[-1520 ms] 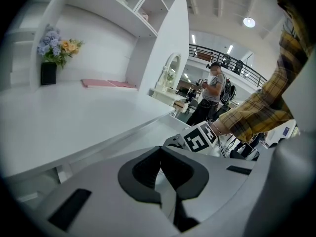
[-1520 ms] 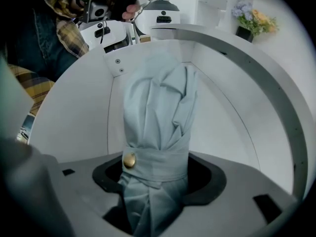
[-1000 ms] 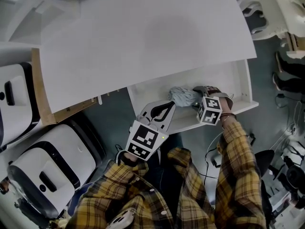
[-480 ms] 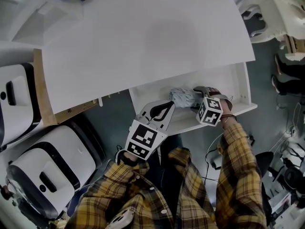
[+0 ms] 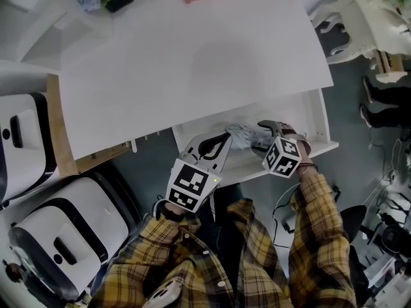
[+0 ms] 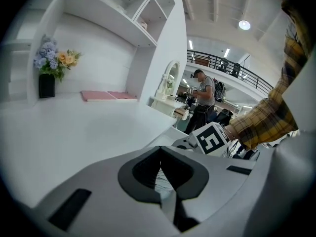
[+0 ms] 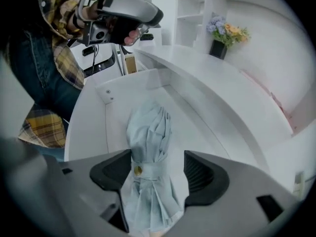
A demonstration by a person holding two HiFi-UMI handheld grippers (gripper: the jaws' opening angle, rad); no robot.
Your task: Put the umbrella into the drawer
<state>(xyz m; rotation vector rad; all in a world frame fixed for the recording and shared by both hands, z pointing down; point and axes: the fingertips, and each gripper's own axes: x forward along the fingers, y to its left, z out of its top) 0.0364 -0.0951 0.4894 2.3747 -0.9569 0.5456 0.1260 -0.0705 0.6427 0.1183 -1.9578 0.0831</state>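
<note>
White desk (image 5: 192, 63) filling most of head view, grey floor (image 5: 154, 156) around it, flower vase (image 5: 114, 2) sitting at far corner. Drawer (image 5: 319, 117) standing pulled out. Folded pale blue umbrella (image 7: 148, 132) lying flat inside drawer, long axis running along drawer's length, strap buttoned round it. Right gripper (image 7: 158, 169) hanging over it, jaws spread wide either side of umbrella, not squeezing. Left gripper (image 6: 160, 154) hovering at drawer's front left corner, jaws pinched together, holding nothing.

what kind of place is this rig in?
Likely a home mock-up inside a large hall: white desk with an open drawer, flowers under wall shelves, and a railed mezzanine with a person standing below.
</note>
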